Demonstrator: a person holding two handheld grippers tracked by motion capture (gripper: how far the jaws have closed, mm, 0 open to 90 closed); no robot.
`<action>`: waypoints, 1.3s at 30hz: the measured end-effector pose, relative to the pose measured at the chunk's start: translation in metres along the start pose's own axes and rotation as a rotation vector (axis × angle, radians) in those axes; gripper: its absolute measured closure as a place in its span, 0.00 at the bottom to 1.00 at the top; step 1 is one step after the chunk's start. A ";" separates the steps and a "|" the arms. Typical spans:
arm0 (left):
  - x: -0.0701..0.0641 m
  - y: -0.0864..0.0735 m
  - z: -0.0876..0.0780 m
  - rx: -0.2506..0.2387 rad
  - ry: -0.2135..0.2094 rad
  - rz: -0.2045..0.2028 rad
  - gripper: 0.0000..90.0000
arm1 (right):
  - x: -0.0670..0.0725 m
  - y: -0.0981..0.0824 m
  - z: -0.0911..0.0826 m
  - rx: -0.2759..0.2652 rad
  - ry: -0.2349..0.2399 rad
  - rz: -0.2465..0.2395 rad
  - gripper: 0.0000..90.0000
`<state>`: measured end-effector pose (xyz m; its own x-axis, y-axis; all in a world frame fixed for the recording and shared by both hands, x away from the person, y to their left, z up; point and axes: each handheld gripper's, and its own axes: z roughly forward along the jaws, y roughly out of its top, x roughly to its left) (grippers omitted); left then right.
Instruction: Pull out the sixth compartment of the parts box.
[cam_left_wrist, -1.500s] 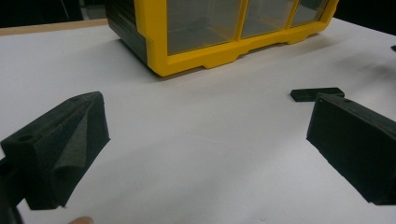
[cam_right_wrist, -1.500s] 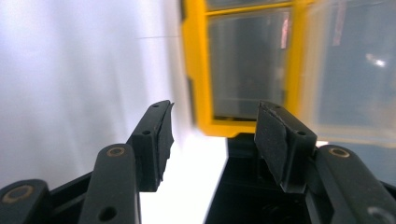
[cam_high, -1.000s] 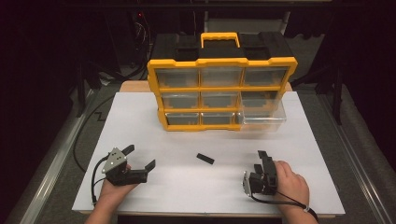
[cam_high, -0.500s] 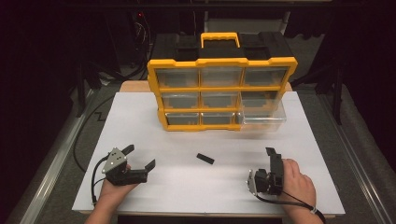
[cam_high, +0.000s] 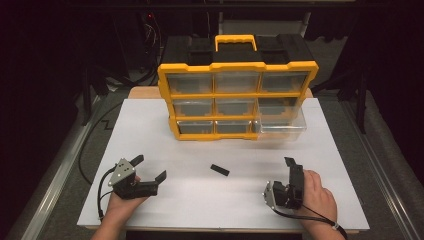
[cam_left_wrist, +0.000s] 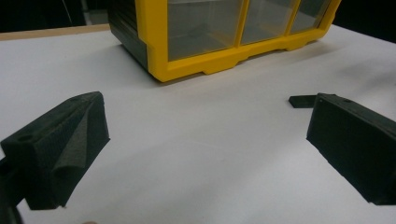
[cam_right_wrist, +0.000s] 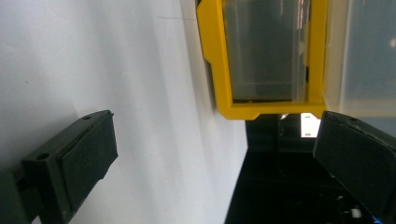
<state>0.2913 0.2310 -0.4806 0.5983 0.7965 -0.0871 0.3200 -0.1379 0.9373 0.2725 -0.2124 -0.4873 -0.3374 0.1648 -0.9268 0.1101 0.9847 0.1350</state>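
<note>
right gripper (cam_high: 291, 172): jaws wide apart, empty, now rolled on its side, shifted slightly right
left gripper (cam_high: 148, 167): unmoved, jaws spread, empty
black piece (cam_high: 219, 170): same spot between grippers
organizer (cam_high: 238, 97): bottom-right drawer (cam_high: 280, 128) still pulled out

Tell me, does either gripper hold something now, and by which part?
Nothing is held. The left gripper and the right gripper both stand open and empty.
</note>
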 end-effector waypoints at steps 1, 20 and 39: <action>0.000 0.000 0.000 0.000 0.001 0.001 0.00 | -0.002 -0.001 0.001 -0.003 0.017 0.040 0.00; 0.000 0.000 0.005 0.047 0.040 0.000 0.01 | -0.008 -0.022 0.016 -0.032 0.219 0.564 0.00; -0.003 0.000 0.007 0.056 0.014 0.009 0.01 | -0.017 -0.042 0.012 -0.180 0.432 1.089 0.01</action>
<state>0.2948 0.2240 -0.4828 0.5911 0.8033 -0.0732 0.3551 -0.1777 0.9178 0.2848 -0.2576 -0.4818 -0.4387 0.8928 -0.1024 0.4134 0.3016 0.8591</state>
